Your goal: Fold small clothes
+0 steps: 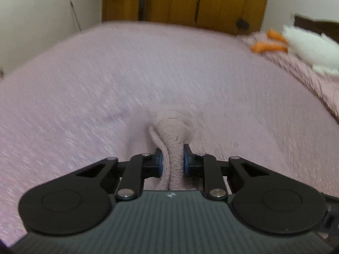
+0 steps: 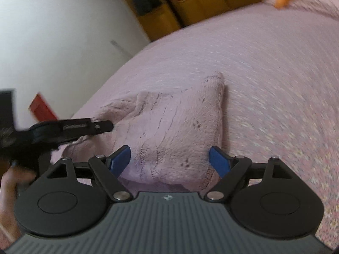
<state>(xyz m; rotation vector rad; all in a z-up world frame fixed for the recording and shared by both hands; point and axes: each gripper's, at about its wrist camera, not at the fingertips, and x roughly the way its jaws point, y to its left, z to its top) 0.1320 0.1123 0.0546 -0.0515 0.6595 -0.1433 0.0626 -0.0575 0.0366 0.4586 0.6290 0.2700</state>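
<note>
Pink fleecy garment (image 2: 169, 122), small and soft, lies rumpled on the bed (image 2: 264, 67), with both claws at its near side. In the left wrist view the left claw (image 1: 172, 160) is clamped on a bunched fold of the garment (image 1: 172, 135): the blue pads (image 1: 160, 163) press into the cloth from either side, and the fabric flares out beyond them in a thick ridge before it meets the bedspread. In the right wrist view that same claw (image 2: 101, 126) shows from the side as a dark blurred shape at the left edge of the garment, with part of a hand (image 2: 10, 190) behind it at the lower left.

The right claw (image 2: 170, 160) stands wide apart, its blue fingers (image 2: 120, 158) on either side of the near part of the garment without pressing on it; the cloth sits between and just beyond them, and a stitched hem runs close to the right finger. The garment rises to a peak at its far right corner, and dark creases and small specks mark its nap.

The bed is covered with a pale pink textured bedspread (image 1: 106, 74) that fills most of both views. At its far right lies a white plush toy (image 1: 307, 46) with orange parts. Beyond the bed stands a brown wooden wardrobe (image 1: 186, 0) against a white wall (image 1: 42, 10). A red object (image 2: 42, 108), too blurred to identify, shows beside the bed in the right wrist view.
</note>
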